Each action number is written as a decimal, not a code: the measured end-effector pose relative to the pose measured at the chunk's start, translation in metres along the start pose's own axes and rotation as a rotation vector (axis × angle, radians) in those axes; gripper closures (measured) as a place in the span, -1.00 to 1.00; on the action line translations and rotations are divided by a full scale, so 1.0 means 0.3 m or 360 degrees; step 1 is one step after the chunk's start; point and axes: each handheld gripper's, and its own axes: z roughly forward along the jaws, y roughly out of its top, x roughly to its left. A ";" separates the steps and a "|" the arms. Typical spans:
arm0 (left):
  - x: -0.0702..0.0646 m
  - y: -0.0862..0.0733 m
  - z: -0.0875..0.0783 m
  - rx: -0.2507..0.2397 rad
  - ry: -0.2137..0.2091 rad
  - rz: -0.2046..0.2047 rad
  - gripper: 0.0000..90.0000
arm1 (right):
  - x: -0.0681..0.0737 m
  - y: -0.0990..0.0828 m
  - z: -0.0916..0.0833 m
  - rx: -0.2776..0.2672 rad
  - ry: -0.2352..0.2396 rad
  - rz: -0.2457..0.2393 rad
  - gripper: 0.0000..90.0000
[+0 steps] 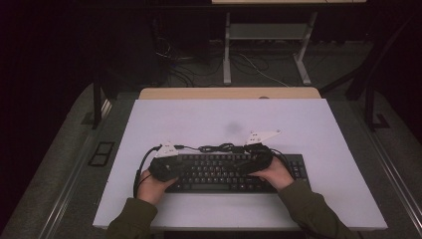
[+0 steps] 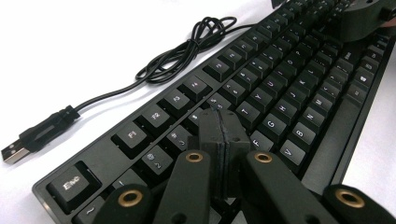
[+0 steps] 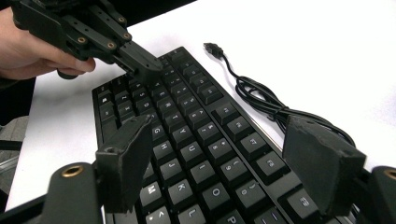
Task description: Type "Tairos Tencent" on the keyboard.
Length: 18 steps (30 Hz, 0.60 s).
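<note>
The counter (image 1: 318,119) is a white board in a dark room. On it, near the person's edge, lies the keyboard (image 1: 226,172), long axis running left to right, Esc end at left, number block at right, function row away from the person. We see the left gripper (image 2: 224,140) with fingers clenched together, empty, tips touching the upper-left keys. We judge that pressing harder could shift the keyboard. The cable (image 1: 219,148) lies coiled behind; it could snag. The right gripper (image 3: 224,154) hovers released over the right-hand keys.
</note>
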 end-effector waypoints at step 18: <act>-0.004 0.003 0.038 0.0042 -0.0025 0.0001 0.98 | 0.015 0.002 0.027 0.0001 0.0004 -0.0005 -0.59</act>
